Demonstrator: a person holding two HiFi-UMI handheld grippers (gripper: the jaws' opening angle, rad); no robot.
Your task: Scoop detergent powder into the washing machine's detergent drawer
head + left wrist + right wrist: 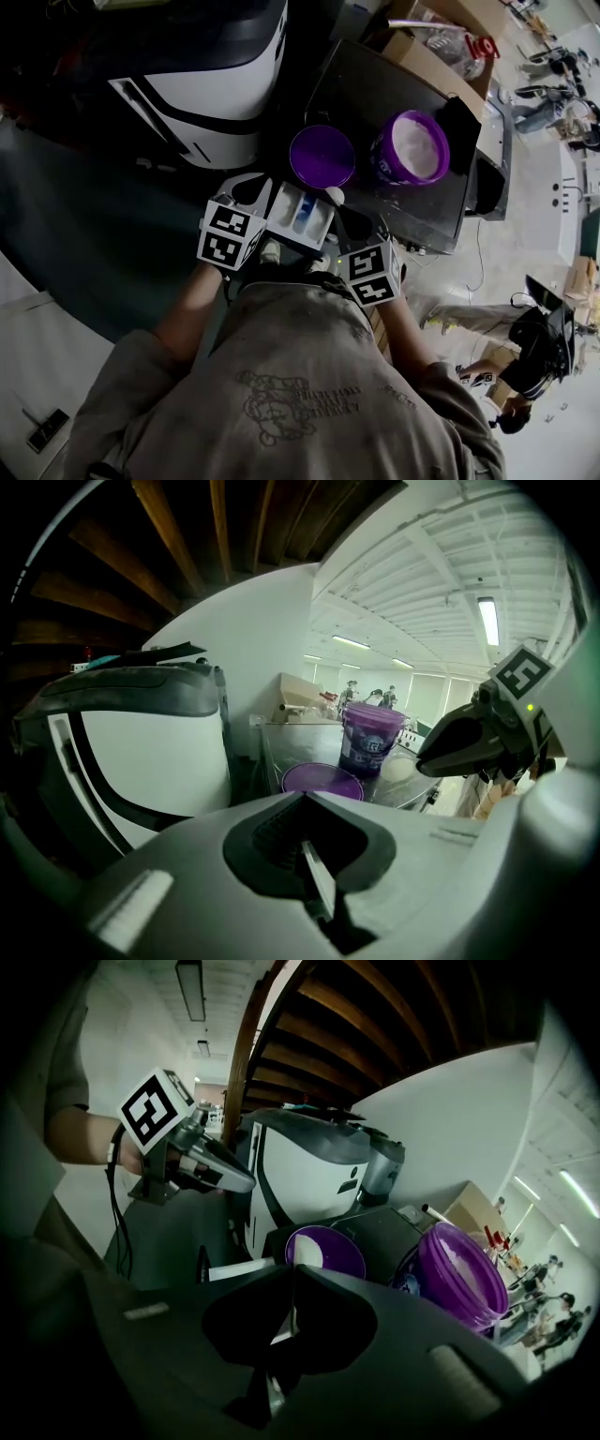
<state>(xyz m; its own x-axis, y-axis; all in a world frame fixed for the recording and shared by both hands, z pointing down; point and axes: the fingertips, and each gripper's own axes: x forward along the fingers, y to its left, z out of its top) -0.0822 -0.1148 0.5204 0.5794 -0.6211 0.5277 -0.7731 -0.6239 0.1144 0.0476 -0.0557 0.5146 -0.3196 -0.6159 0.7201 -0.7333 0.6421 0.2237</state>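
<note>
Detergent run, seen from above: I stand at the white-and-black washing machine (pixel 206 75), a tool in each hand. Its detergent drawer (pixel 298 214) is pulled open between them, showing white and blue compartments.

My left tool (pixel 255 202) sits just beside the drawer's left end, jaws pressed together with nothing between them. Whether it touches the drawer cannot be made out.

My right tool (pixel 345 214) has its jaws narrowed onto what looks like the handle of a white scoop (pixel 335 195). The scoop's bowl sits over the drawer's right end, near the edge of the dark counter (pixel 375 89). From the left tool's camera, the bowl (pixel 397 767) shows pale at the tip of the right tool (pixel 427 755).

On the counter stands the open purple detergent tub (pixel 412 147), with white powder inside. Its purple lid (pixel 322 157) lies flat just to its left, close to the drawer. A cardboard box (pixel 422 52) sits beyond the counter.
</note>
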